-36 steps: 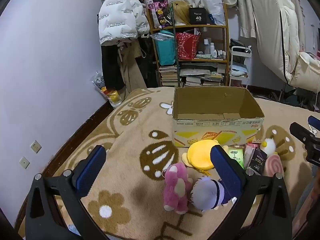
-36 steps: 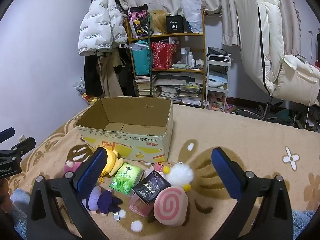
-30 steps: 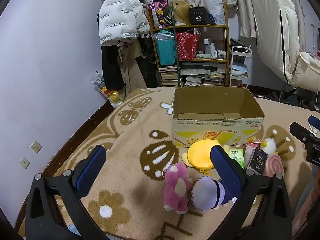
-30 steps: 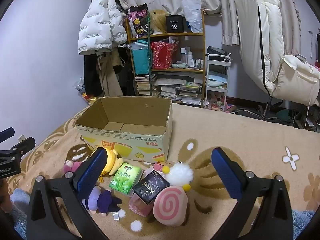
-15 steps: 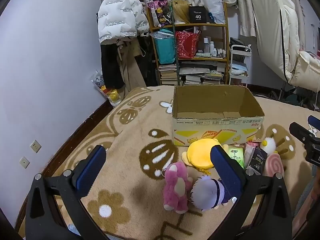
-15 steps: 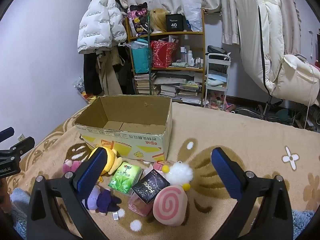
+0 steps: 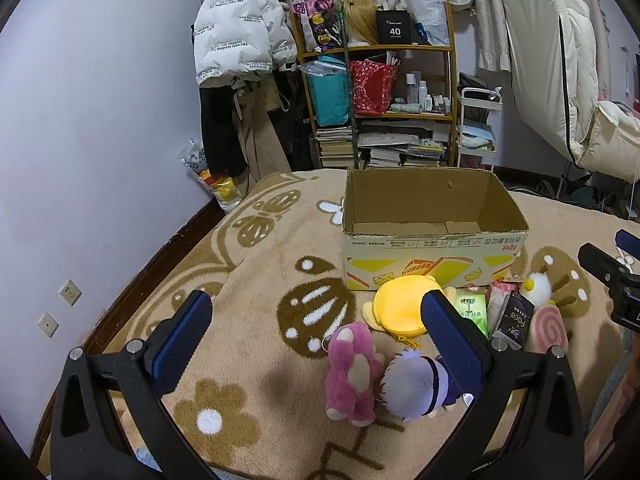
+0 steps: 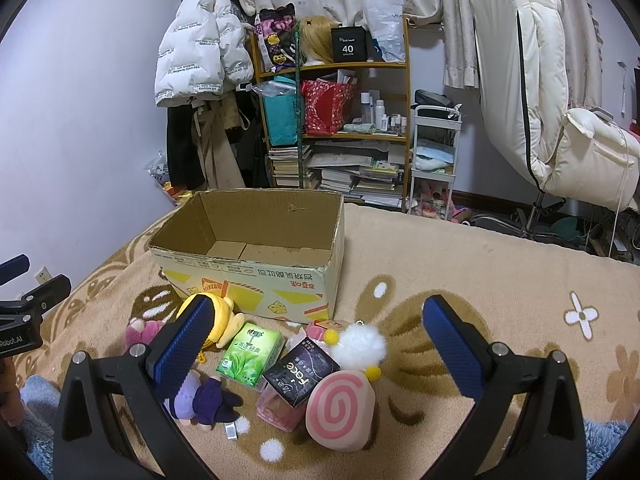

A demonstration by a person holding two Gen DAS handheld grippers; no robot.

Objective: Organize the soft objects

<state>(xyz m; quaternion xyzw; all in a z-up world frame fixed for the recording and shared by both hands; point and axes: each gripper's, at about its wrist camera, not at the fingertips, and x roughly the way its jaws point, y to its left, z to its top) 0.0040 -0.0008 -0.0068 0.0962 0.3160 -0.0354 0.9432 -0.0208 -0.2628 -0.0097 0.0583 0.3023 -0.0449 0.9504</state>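
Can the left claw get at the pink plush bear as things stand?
Probably yes. The left claw is open and holds nothing, and the pink plush bear lies on the rug between its fingers' line of view. Nothing covers it; only the purple-haired doll presses against its right side.

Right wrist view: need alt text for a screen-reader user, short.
Open right tongs hover empty above a pile of soft toys and packets on a patterned beige rug, in front of an empty open cardboard box. The pile includes a pink swirl cushion, a white pom-pom plush, a green tissue pack and a purple-haired doll.
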